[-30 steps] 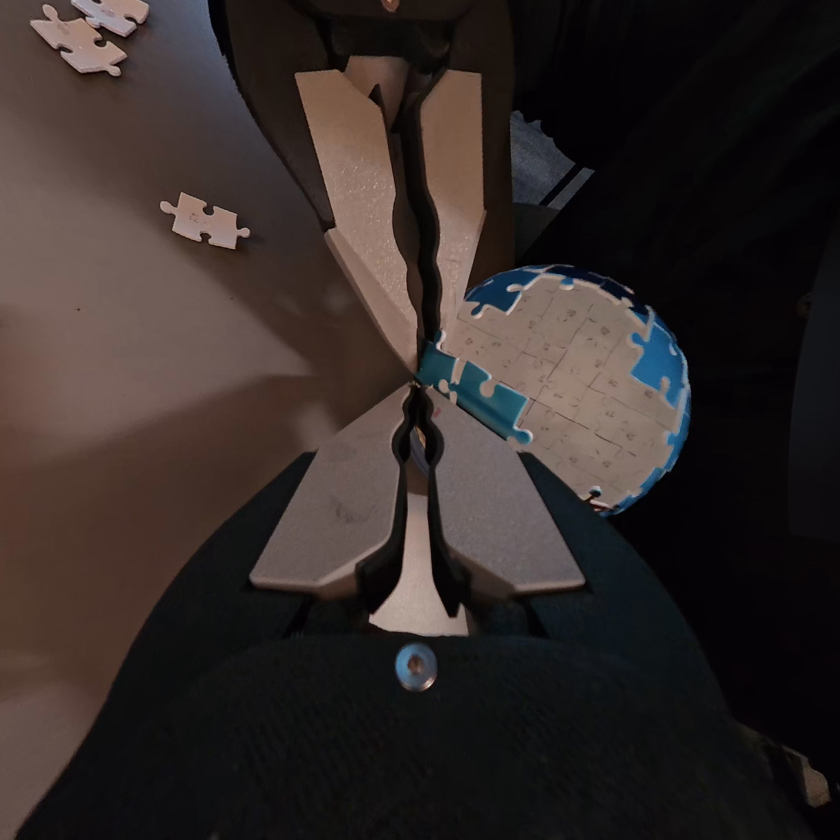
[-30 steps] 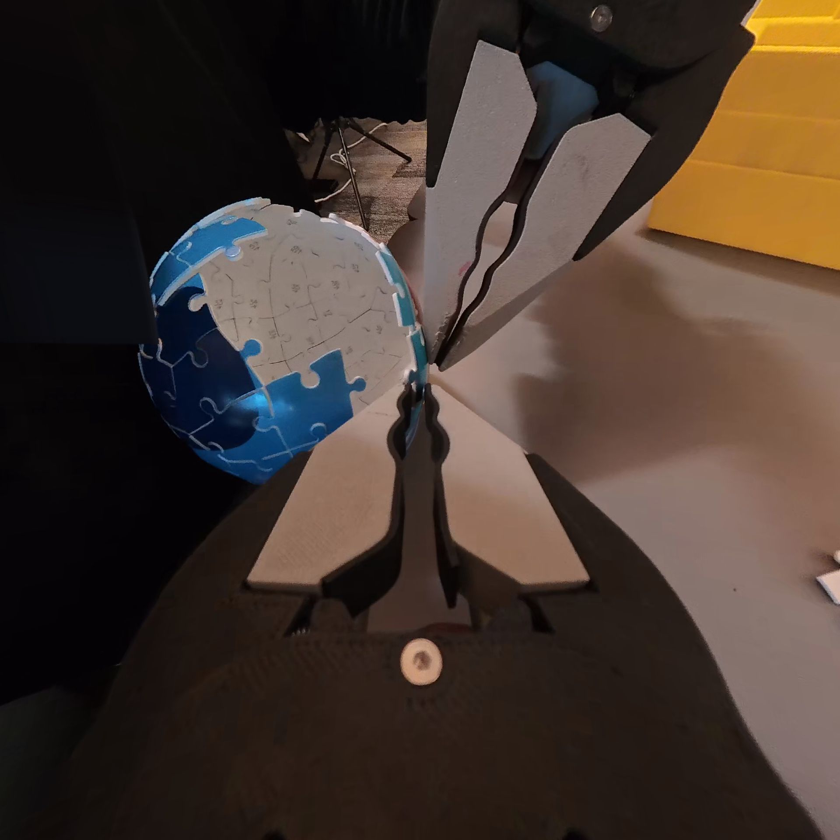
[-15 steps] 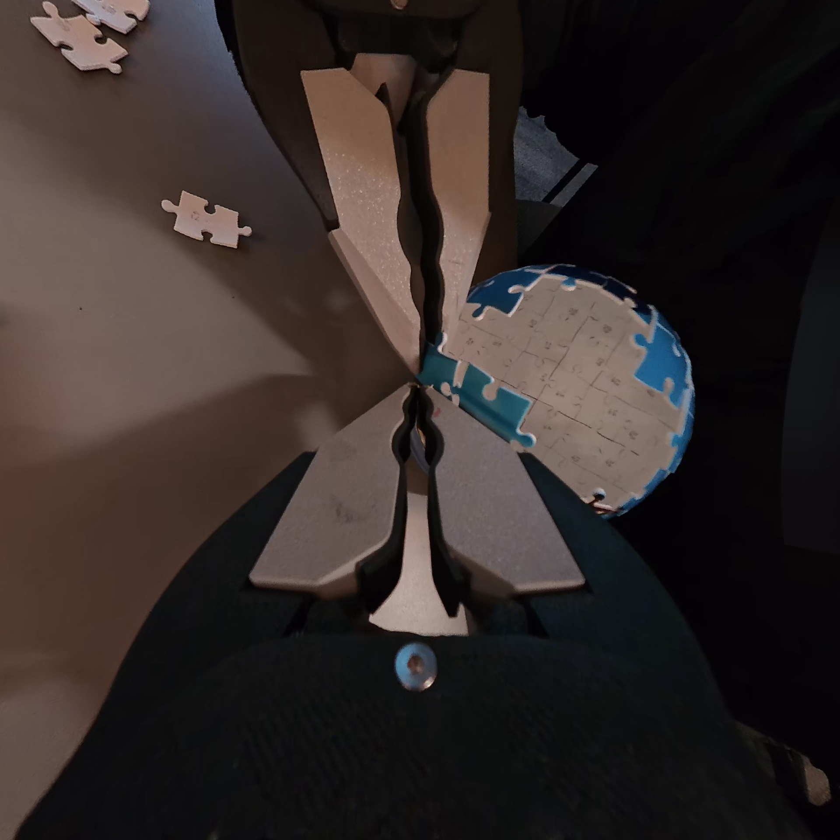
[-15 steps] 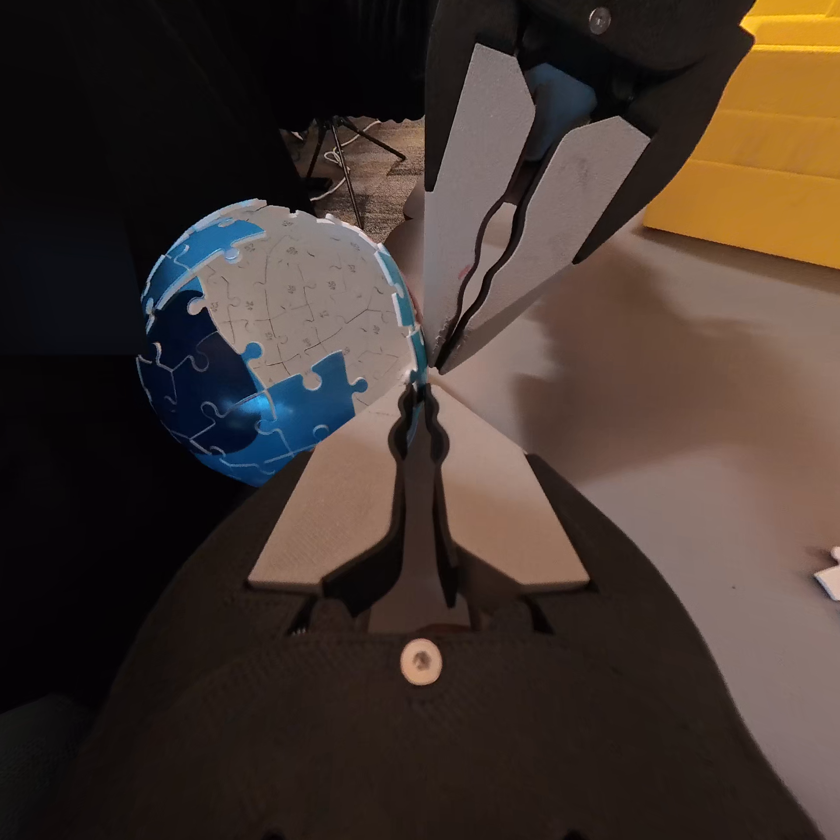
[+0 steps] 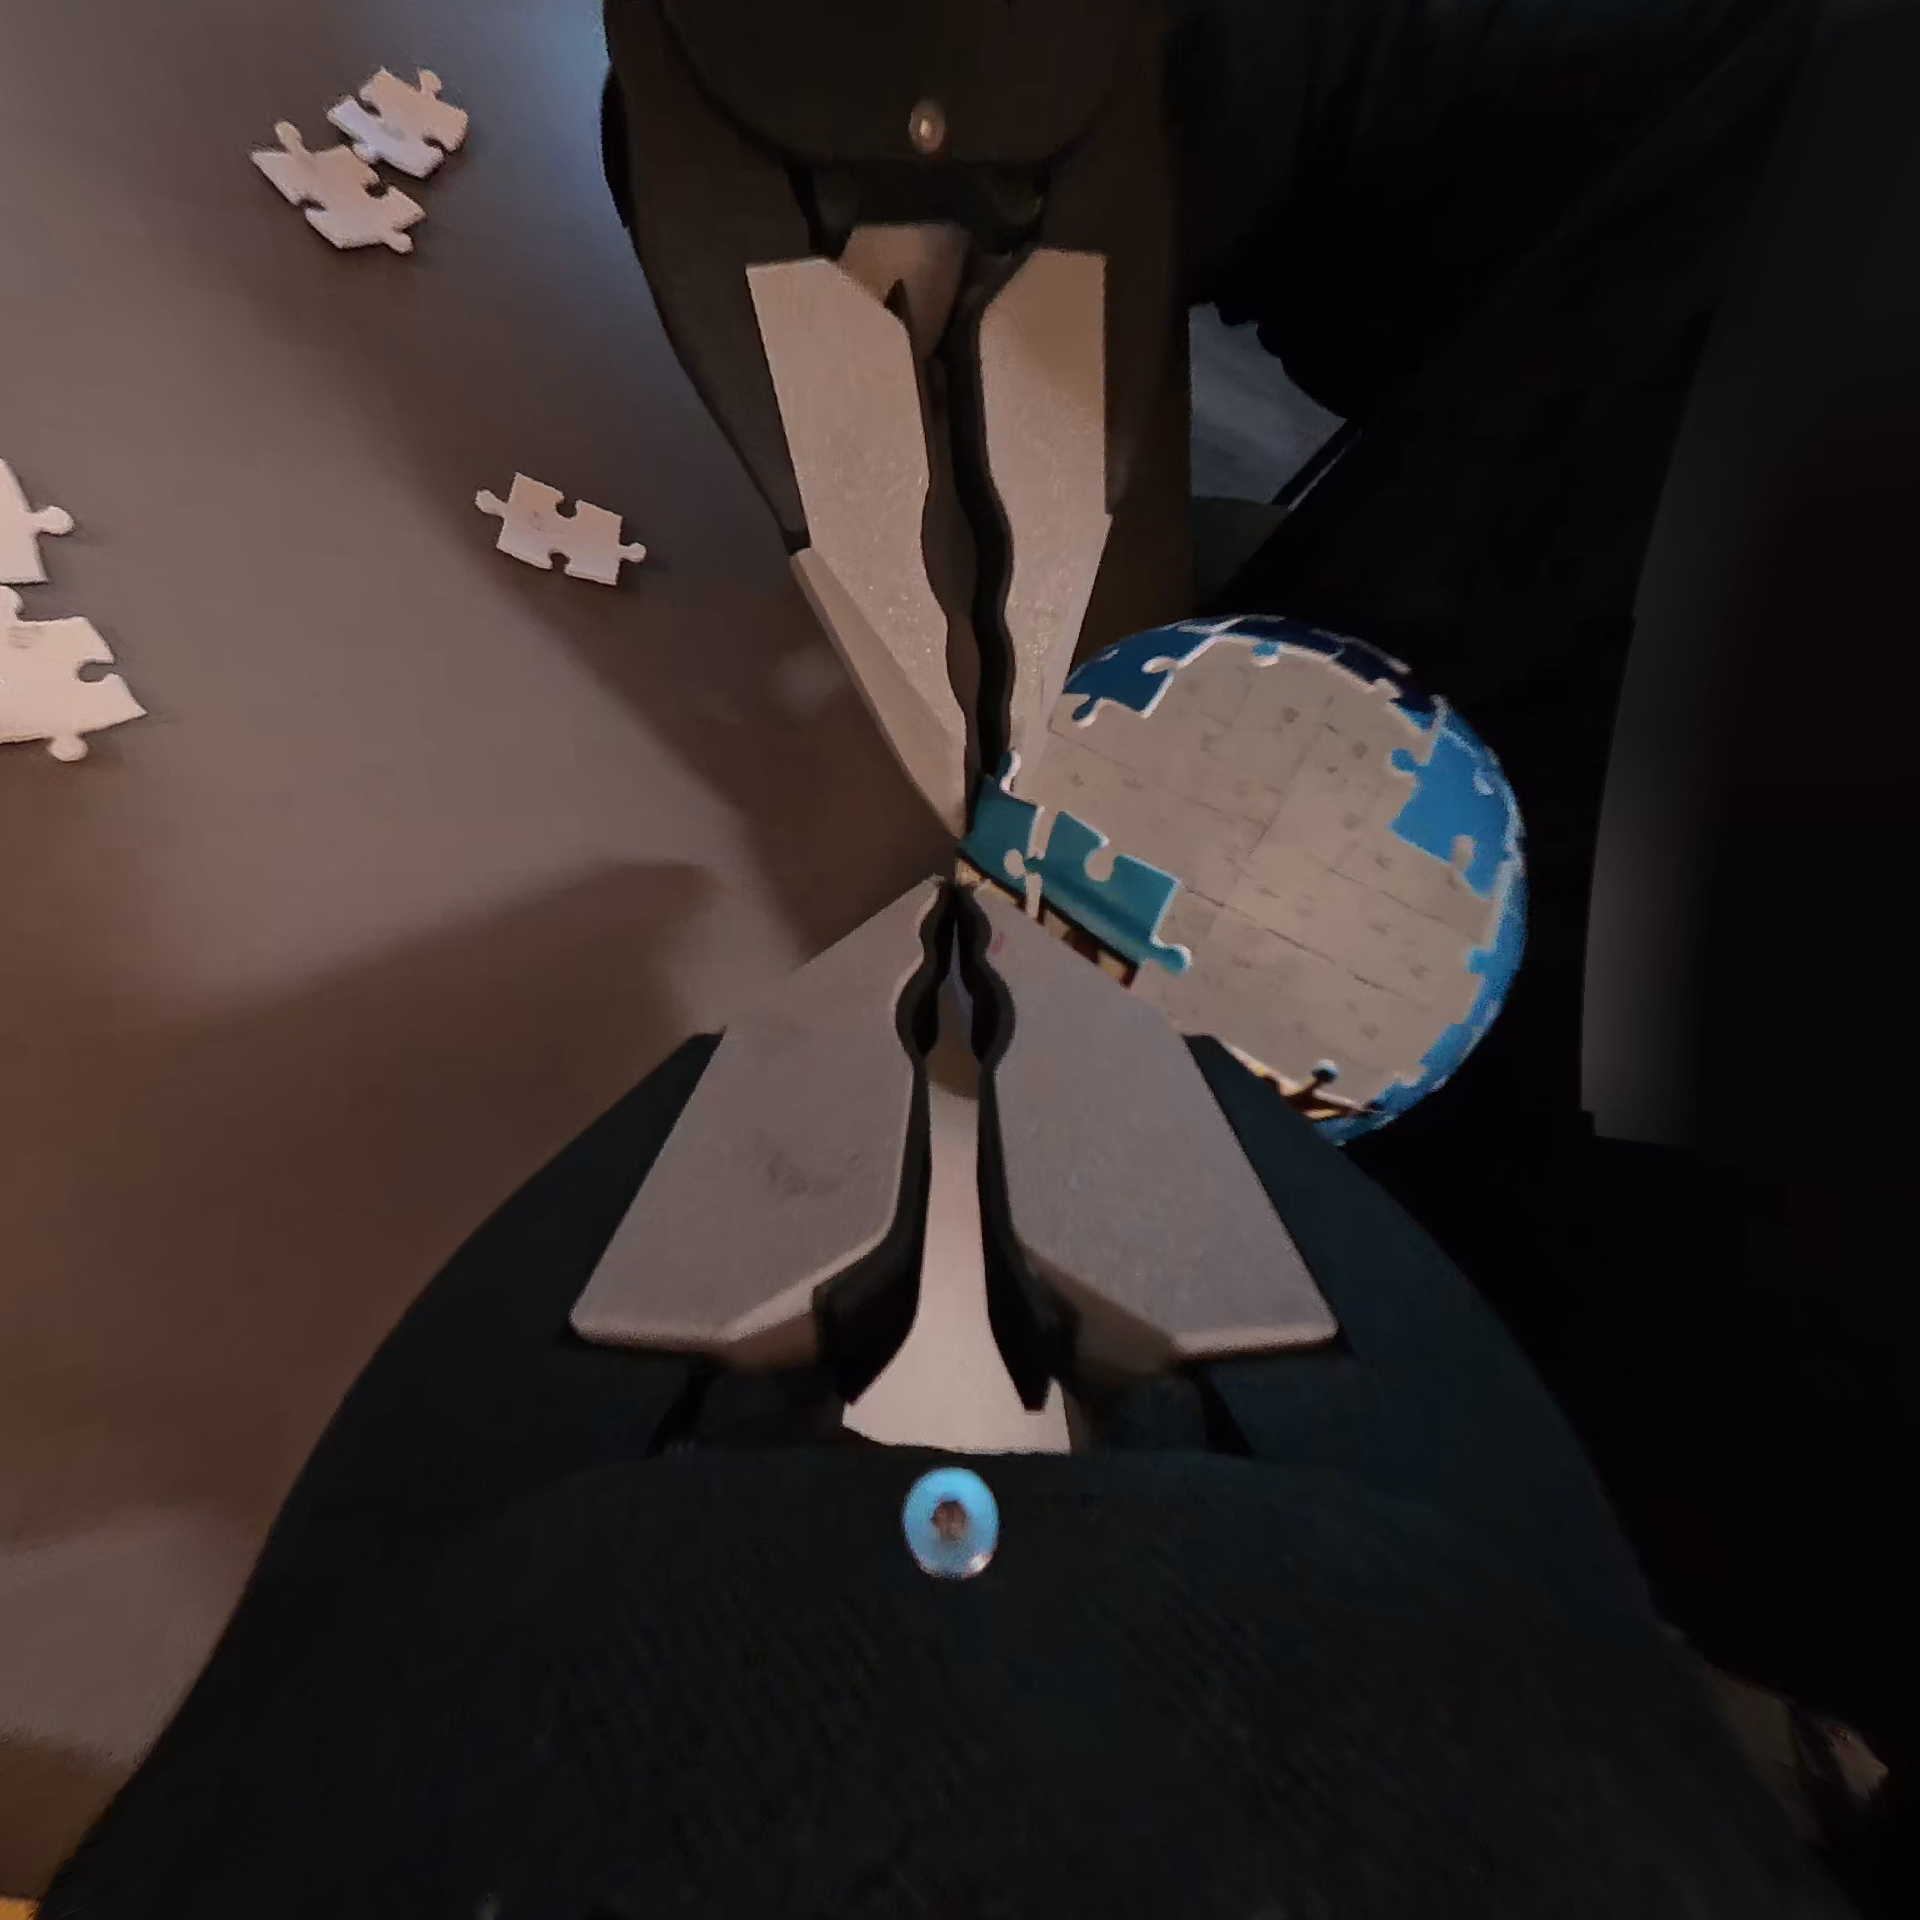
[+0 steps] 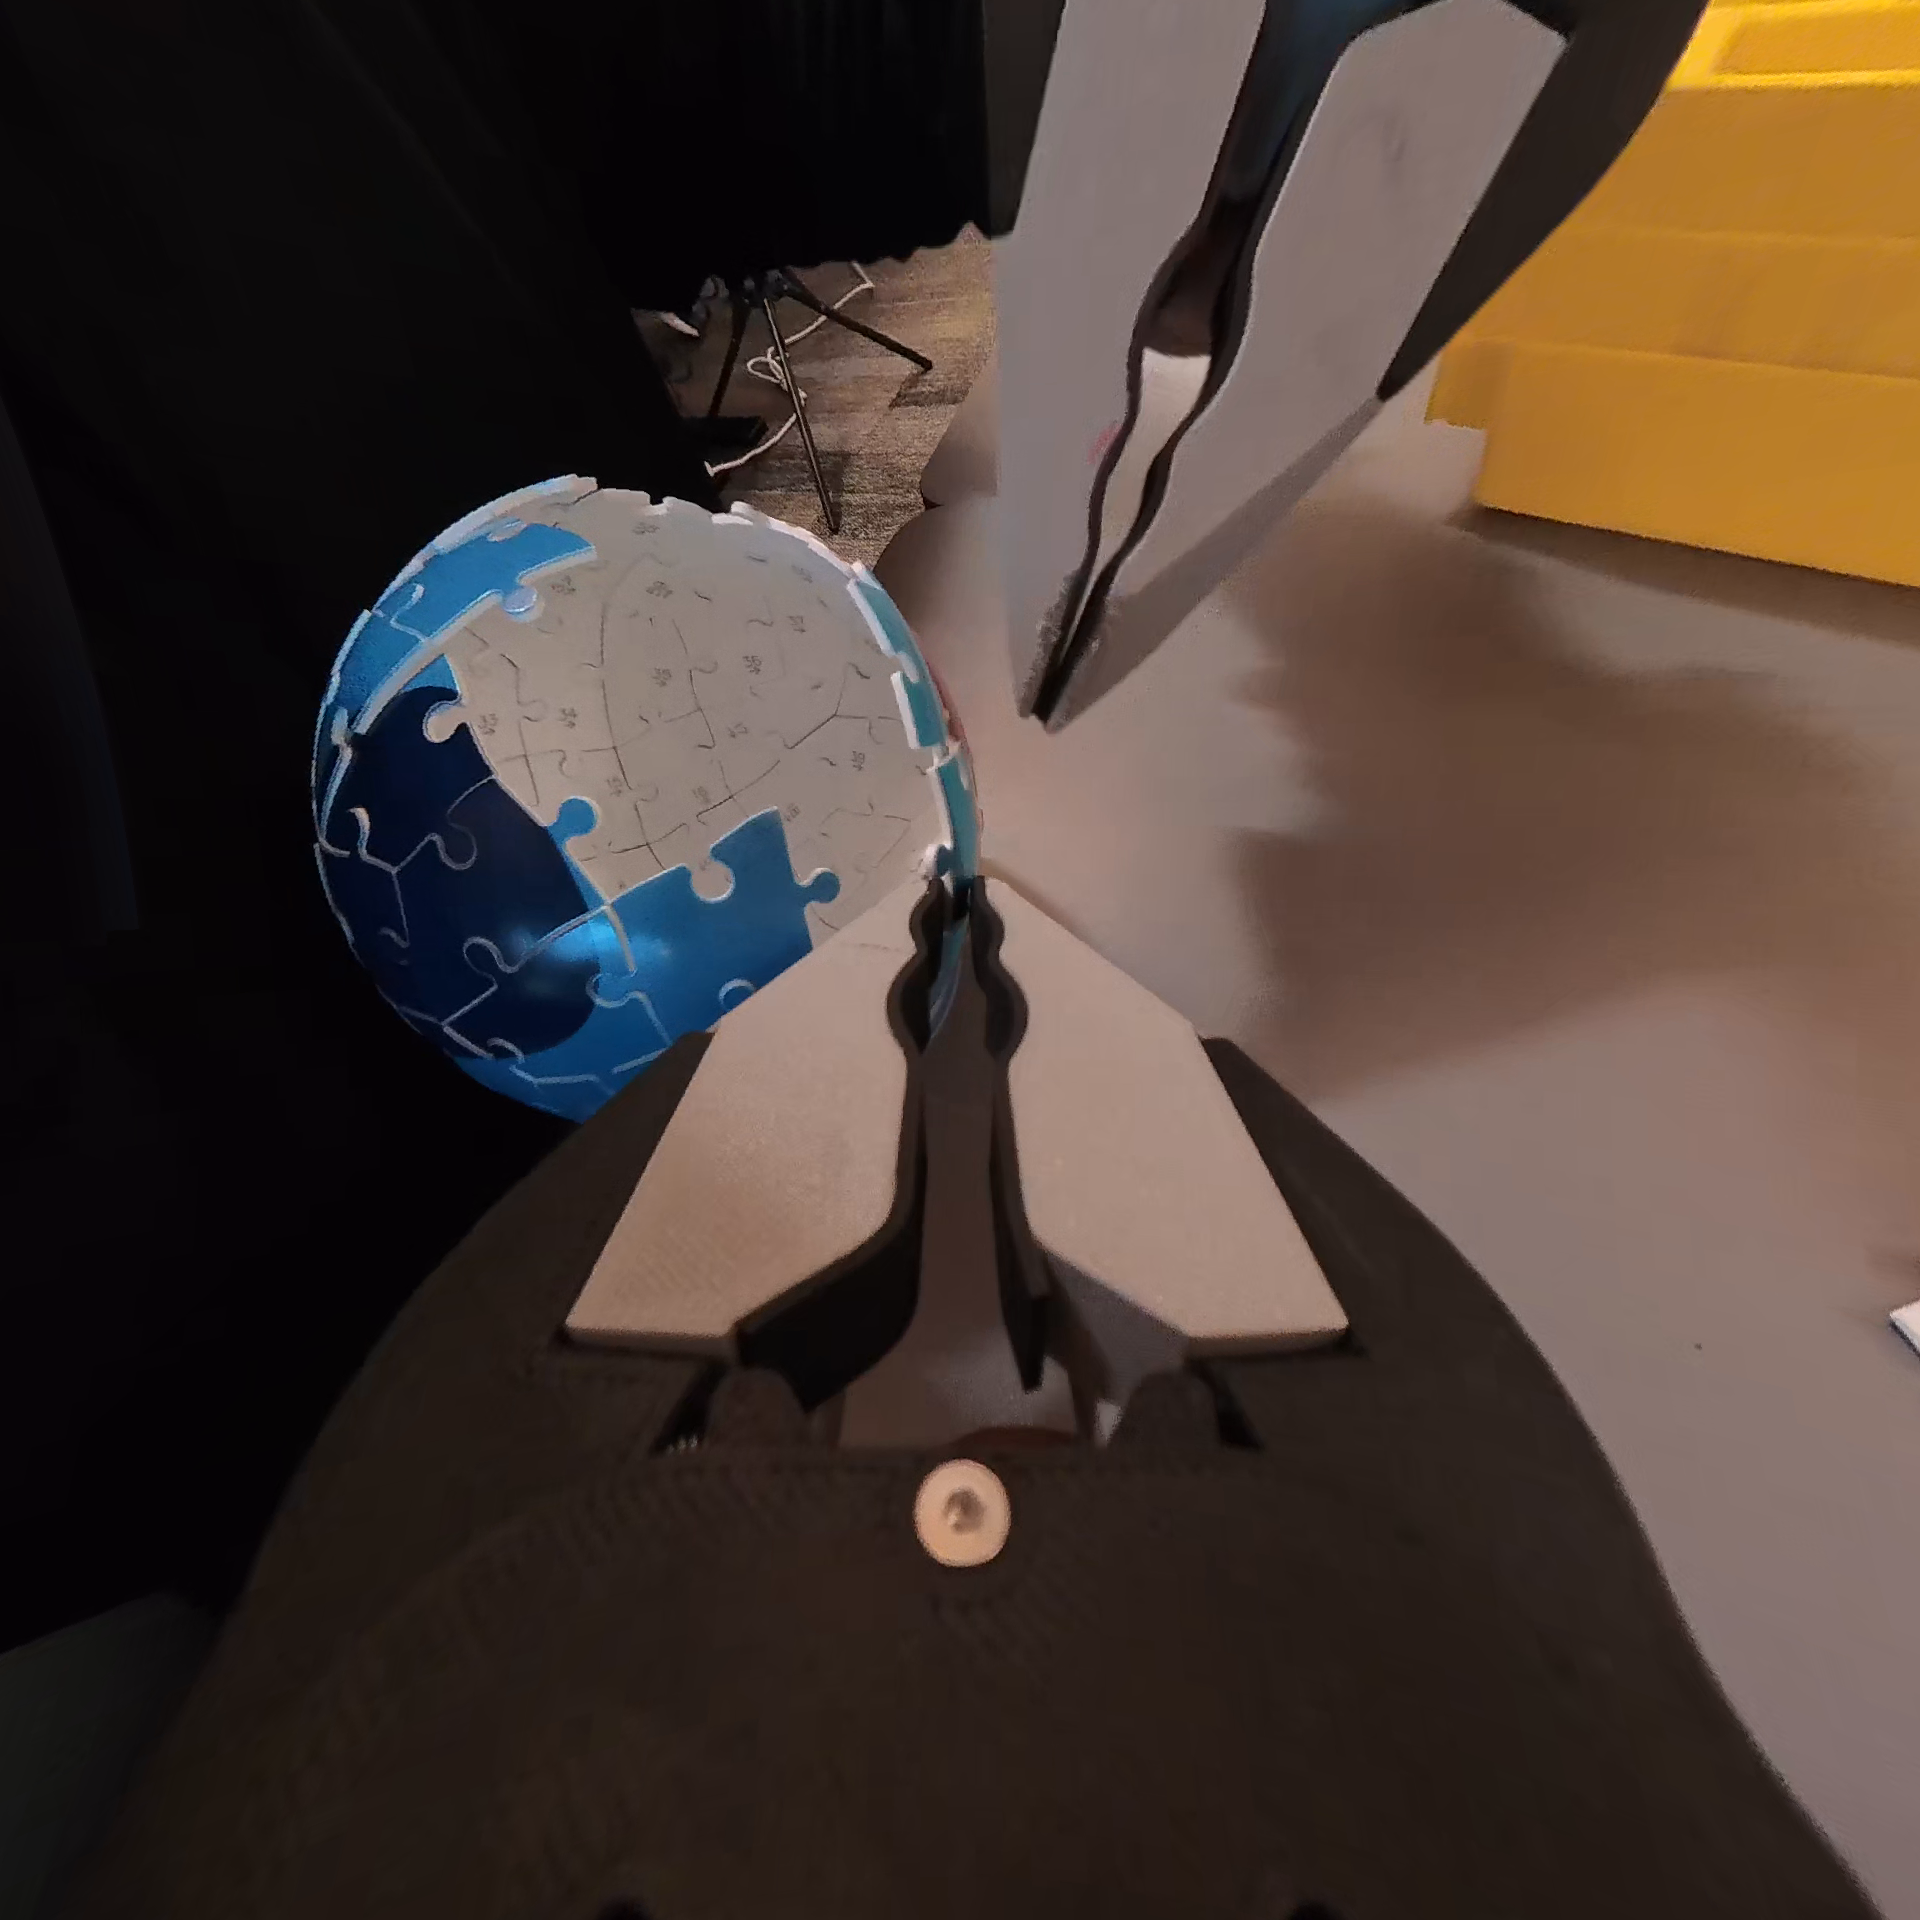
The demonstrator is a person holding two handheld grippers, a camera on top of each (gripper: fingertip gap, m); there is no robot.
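Note:
A partly built puzzle ball (image 6: pixel 675 748), white inside with blue pieces, hangs in the air off the table's edge; it also shows in the left wrist view (image 5: pixel 1299 883). My right gripper (image 6: pixel 958 883) is shut on the ball's rim and carries it; in the left wrist view it (image 5: pixel 982 800) reaches in from the top. My left gripper (image 5: pixel 951 909) is shut, with nothing seen between its fingers. In the right wrist view it (image 6: pixel 1044 712) hangs a short way up and to the right of the rim, apart from the ball.
Loose white puzzle pieces lie on the grey table (image 5: pixel 312 935): one (image 5: pixel 561 530) near the grippers, a pair (image 5: pixel 358 177) farther off, more (image 5: pixel 52 665) at the left edge. Yellow blocks (image 6: pixel 1714 364) stand behind the table. A tripod (image 6: pixel 790 343) stands on the floor beyond.
My left gripper has come off the ball's rim and drawn back from it, still shut. My right gripper keeps its hold on the rim.

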